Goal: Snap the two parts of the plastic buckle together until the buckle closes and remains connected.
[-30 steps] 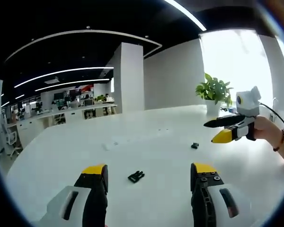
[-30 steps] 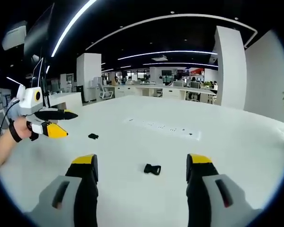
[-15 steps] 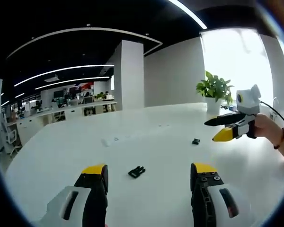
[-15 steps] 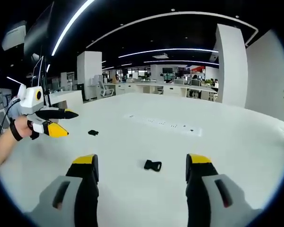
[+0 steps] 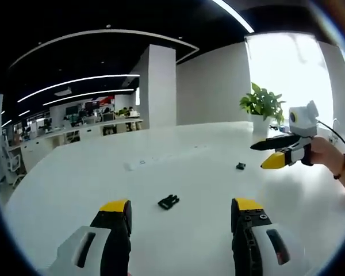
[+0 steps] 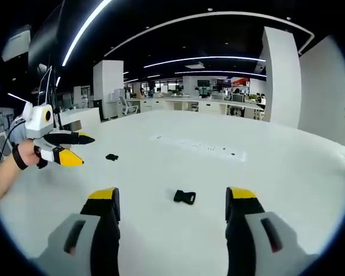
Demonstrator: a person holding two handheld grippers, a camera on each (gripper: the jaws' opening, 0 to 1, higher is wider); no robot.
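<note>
With both claws released, my left gripper [image 5: 179, 211] and right gripper [image 6: 172, 208] hung above the table [image 5: 75, 190], each facing one unjoined buckle half [image 5: 168, 202] [image 6: 184, 197]; pickup looked next.

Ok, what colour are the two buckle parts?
Both black: buckle part clearest in the right gripper view, other part further off.

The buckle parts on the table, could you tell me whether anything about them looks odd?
Nothing looks damaged. The two black buckle parts lie apart on the white table: one ahead of the left gripper, the other ahead of the right gripper.
</note>
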